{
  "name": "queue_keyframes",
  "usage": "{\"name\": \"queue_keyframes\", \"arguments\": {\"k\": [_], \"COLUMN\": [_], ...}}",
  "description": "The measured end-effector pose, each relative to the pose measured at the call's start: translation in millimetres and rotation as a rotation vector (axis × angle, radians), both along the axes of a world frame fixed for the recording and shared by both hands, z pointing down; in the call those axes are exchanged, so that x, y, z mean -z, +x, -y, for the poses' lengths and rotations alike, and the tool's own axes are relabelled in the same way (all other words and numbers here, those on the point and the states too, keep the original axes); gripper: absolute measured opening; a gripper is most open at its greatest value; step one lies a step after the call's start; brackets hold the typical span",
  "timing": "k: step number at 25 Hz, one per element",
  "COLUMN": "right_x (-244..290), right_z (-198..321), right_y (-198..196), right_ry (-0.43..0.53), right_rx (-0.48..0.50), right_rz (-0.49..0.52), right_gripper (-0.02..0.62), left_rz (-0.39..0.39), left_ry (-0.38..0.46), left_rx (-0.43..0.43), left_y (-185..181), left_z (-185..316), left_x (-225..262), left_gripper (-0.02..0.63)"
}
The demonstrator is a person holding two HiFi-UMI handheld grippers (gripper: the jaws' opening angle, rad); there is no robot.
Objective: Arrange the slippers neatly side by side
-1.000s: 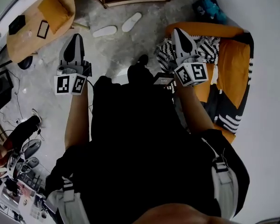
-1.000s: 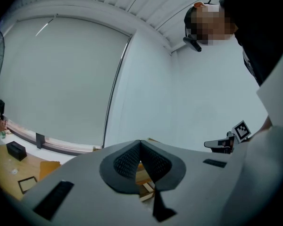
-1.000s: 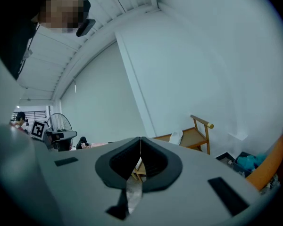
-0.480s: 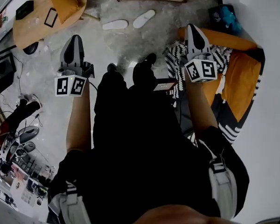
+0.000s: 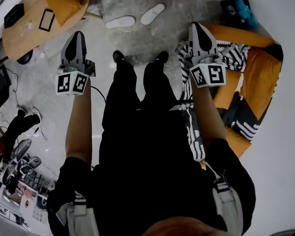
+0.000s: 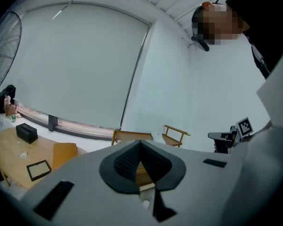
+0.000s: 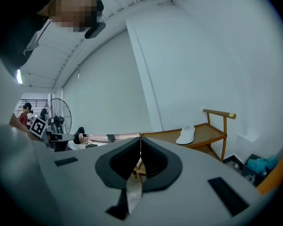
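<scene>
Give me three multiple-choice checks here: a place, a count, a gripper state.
1. The white flat slippers lie: A on the grey concrete floor; B on a bed; C in a box.
2. Slippers on that floor in the head view: A one; B two; C four.
3. The left gripper is: A open; B shut, empty; C shut on a slipper.
Key: 1 A, they lie ahead of the black shoes; 2 B, a pair shows; 3 B, its jaws meet on nothing.

A concrete floor (image 5: 137, 38) bears wooden table (image 5: 25, 37), orange sofa (image 5: 265, 70).
</scene>
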State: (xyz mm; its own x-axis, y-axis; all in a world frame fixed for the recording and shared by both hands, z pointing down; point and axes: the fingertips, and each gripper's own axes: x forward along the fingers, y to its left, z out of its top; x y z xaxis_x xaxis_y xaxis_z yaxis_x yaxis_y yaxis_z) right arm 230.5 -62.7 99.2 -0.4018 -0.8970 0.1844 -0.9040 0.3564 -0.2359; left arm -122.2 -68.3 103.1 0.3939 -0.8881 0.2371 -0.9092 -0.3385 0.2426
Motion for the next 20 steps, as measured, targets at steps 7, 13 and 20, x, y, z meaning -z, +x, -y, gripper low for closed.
{"name": "queue_keyframes", "arguments": {"k": [7,13,20], "right_x": [-71.4,-134.4,-240.2], "right_z": [18.1,35.2,32.0], "right_y": [-47.5,-76.3,-90.0], "right_ry": [-0.13,-0.181,-0.335], "right_rx": [0.116,0.229,0.257], "right_rz": [0.045,-0.009,-0.006], "right_gripper": [0.031,0.031,0.031], "left_rz": [0.032,0.026,0.042], "left_ry": [-0.074,-0.174,-0.283], "left_rx": [-0.106,-0.156,-0.223], "left_y": [-2.3,12.1,33.9], "left_z": [2.5,-1.6,-1.6], "left_x": [-78.7,-158.6,-249.5], "left_gripper": [0.014,0.014,0.014]}}
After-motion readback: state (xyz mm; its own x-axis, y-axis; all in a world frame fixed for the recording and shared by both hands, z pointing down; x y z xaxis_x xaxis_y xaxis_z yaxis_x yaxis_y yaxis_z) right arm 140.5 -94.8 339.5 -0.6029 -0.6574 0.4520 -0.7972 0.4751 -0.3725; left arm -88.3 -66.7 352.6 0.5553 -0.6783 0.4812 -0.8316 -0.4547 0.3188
